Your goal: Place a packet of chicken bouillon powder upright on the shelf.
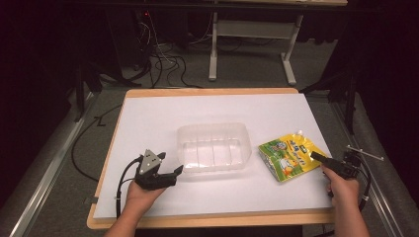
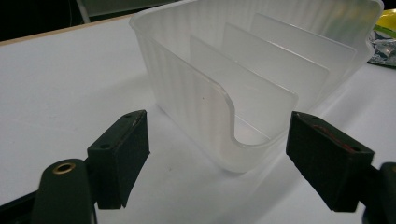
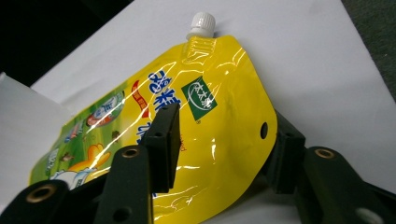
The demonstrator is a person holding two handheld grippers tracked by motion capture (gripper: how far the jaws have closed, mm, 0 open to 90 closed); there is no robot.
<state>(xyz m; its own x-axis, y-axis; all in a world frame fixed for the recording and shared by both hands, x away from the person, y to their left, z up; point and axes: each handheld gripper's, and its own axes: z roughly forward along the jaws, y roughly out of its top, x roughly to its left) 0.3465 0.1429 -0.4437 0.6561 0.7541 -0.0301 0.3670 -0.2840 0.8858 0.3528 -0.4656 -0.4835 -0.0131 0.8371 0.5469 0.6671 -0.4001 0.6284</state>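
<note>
The glossy yellow spouted drink pouch was straddled by the right gripper, not yet pinched; left gripper was held spread beside the translucent plastic divided bin

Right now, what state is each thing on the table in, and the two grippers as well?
Clear plastic bin: upright, empty, open top, three dividers inside.
Yellow spout pouch: lying flat beside the bin, white cap on, one edge between the right gripper's jaws.
Left gripper: open, jaws facing the bin's near end, not touching it.
Right gripper: one jaw above and one below the pouch; whether the pads press yet is unclear.
</note>
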